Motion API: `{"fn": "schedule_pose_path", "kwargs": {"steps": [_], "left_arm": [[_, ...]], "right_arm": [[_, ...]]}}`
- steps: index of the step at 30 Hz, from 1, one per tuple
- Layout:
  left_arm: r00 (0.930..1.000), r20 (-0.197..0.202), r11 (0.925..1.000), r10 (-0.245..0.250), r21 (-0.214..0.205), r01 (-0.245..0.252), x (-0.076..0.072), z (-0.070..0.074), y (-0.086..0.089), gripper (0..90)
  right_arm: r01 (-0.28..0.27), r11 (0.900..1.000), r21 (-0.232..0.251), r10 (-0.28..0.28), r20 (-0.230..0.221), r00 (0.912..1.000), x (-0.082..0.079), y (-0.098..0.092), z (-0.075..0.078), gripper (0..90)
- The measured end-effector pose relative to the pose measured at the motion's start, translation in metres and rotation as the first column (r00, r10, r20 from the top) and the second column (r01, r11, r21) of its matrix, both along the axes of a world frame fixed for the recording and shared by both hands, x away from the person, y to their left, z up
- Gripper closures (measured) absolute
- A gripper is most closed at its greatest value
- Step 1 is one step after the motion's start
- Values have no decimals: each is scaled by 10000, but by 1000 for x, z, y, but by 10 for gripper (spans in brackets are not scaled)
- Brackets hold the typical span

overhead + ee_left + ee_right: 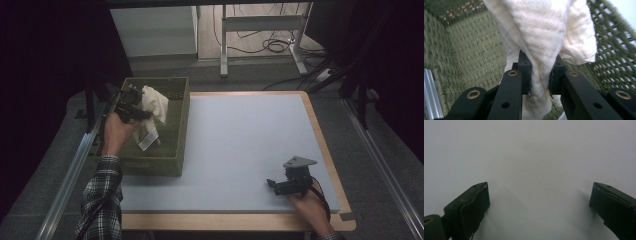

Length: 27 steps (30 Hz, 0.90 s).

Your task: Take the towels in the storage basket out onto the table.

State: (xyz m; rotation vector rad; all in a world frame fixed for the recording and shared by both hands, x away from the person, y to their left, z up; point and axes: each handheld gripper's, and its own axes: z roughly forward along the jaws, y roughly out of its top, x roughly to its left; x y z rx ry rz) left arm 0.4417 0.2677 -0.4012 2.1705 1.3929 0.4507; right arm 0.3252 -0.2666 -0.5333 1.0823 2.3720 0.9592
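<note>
High view, nearest first: the right gripper (272,184) lies low on the pale mat (240,145) by the near right edge, jaws spread wide with nothing between them, as the right gripper view also shows. Farther off at the left, the left gripper (142,107) hangs over the green woven basket (177,145), its jaws pinching a fold of the white cloth (152,107); the cloth dangles from them inside the basket, a label end trailing low. In the left gripper view the pads clamp a bunched ridge of cloth (544,37) with the basket (469,45) weave behind. The step looks like lifting the cloth out. To do it well, I'd keep the pinch firm, raise straight up until the trailing end clears the rim, then carry it across to the mat without snagging the weave.
</note>
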Motion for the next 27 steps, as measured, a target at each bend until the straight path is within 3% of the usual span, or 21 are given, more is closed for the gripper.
{"fn": "schedule_pose_path", "kwargs": {"steps": [4, 9, 17, 27], "left_arm": [[9987, 484, 9999, -133, -79, 136, -6, 11, -3, 763], [9959, 786, 9989, -454, -39, 458, -11, 22, -9, 762], [9914, 955, 9960, -891, 50, 891, -16, 43, -22, 762], [9866, 842, 9901, -1399, 212, 1386, -15, 62, -44, 762]], "right_arm": [[8, 10000, -10, -8, 5, 10000, 0, 0, 0, 30], [9, 10000, -9, -9, 5, 10000, 0, 0, 0, 29], [10, 10000, -8, -10, 4, 10000, 0, 0, 0, 30], [12, 10000, 1, -12, 6, 10000, 0, 0, 0, 30]]}}
